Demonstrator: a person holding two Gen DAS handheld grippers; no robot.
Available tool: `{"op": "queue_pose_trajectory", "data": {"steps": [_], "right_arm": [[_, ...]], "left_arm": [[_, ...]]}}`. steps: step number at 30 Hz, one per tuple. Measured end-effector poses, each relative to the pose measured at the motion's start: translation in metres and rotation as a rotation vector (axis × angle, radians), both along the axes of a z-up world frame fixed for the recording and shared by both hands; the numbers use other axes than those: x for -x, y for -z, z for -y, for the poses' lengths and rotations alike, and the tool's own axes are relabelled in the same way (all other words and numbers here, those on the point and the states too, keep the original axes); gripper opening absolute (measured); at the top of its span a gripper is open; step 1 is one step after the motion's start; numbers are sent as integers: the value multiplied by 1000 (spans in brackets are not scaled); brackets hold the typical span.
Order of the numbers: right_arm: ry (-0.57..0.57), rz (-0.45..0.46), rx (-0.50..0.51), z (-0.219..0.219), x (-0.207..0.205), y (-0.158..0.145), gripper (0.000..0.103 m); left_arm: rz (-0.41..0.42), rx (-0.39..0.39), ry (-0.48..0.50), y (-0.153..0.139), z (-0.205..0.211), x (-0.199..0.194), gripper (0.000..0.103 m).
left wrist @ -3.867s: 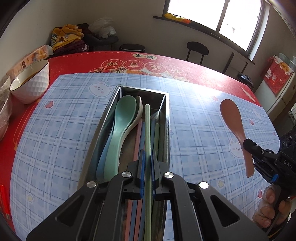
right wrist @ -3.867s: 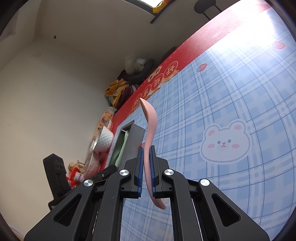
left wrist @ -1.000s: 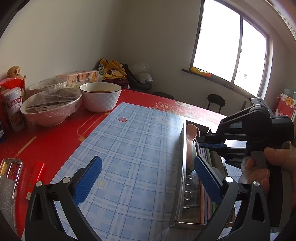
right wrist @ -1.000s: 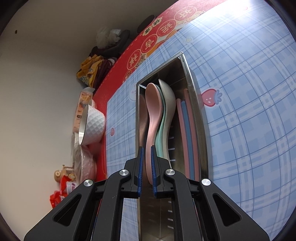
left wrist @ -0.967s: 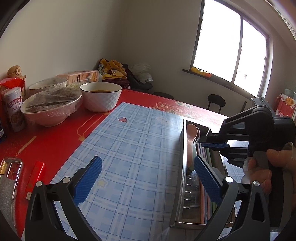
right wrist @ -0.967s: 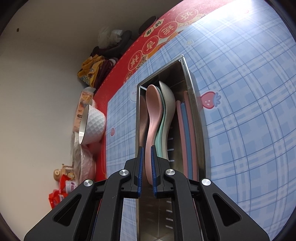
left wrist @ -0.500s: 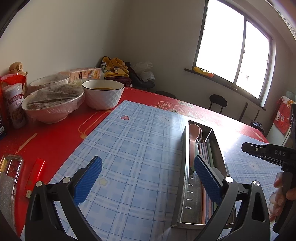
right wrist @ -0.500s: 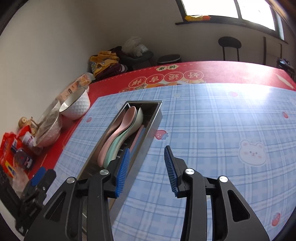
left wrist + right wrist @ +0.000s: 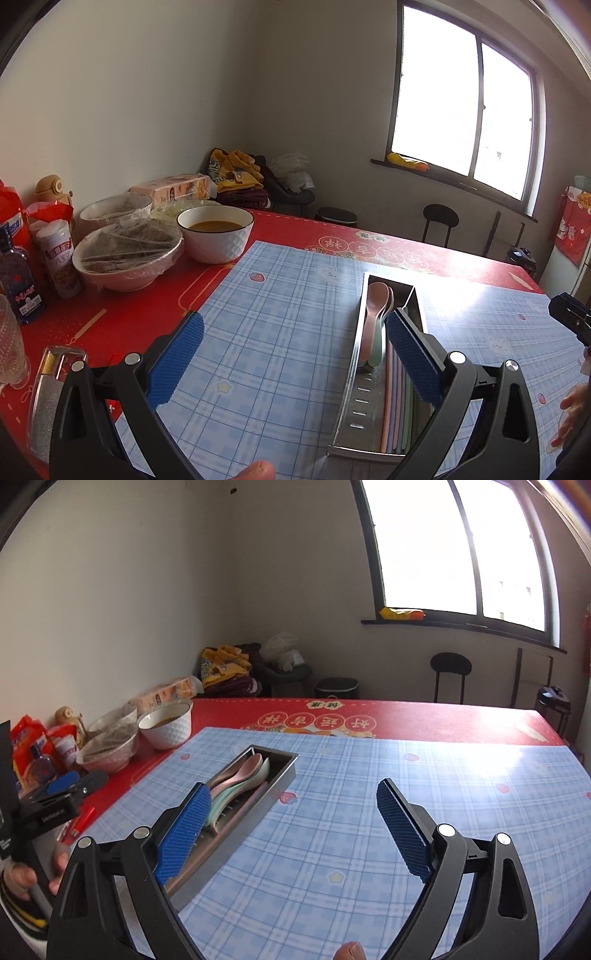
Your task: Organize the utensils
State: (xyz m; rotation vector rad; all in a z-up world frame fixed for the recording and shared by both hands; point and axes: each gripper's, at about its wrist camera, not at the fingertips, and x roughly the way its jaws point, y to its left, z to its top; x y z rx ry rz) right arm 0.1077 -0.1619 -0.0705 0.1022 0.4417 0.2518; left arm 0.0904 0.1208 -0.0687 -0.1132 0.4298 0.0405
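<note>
One metal tray [image 9: 284, 775] at the desk's centre holds three spoons [image 9: 243, 771] beside several flat sticks [image 9: 397, 398], number unclear. At ten o'clock stand three bowls [image 9: 216, 236]. Two grippers [image 9: 291, 834] are in view.

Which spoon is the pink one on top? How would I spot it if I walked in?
Find the blue checked mat on the red table, then the long metal tray lying on it. The pink spoon lies on top of the spoon pile there, bowl toward the window, beside a pale green spoon.
</note>
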Motion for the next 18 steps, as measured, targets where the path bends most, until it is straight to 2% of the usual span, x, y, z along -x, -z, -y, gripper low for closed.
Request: {"op": "queue_pose_trajectory", "data": {"steps": [6,9,18], "right_arm": [[29,40,-24,13,22,-16,88],[68,65,-25,22,34,-23,88],[144,99,13,33,63,-34,88]], "left_arm": [[82,-58,47,-30,30,18,97],[125,-96,41,-40,47,29,97],[141,-162,136,-50,90,51,97]]}}
